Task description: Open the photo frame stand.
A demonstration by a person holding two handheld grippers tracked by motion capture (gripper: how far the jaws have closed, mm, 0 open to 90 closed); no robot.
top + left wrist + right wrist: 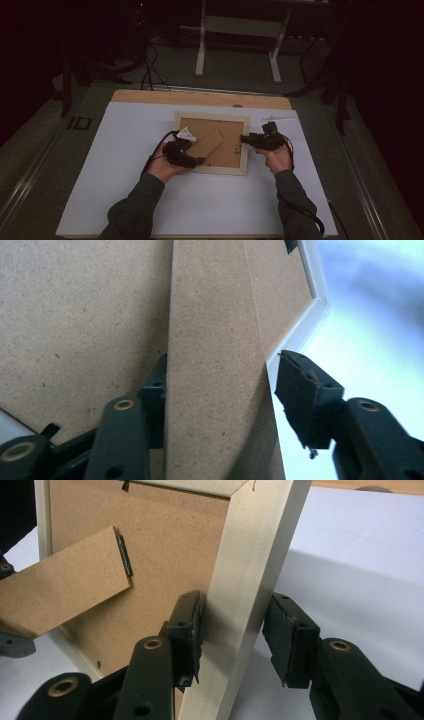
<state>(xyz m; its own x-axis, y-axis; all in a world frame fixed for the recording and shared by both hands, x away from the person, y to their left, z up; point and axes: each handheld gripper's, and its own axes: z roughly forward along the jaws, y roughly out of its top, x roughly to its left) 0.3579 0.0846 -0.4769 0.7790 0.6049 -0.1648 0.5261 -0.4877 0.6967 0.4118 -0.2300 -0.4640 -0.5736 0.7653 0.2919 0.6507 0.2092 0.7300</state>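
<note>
A pale wooden picture frame lies face down on the white sheet, its brown backing board up. A brown hinged stand slants across the backing. My left gripper is at the frame's near left corner. In the left gripper view the stand lies between the jaws of the left gripper. One pad is against it and the other pad a sliver clear. My right gripper straddles the frame's right rail. The right gripper has both pads against that rail.
The white sheet covers a wooden table whose far edge shows. A thin white strip lies past the frame's far right corner. Beyond the table stand white desk legs and black cables on a dark floor.
</note>
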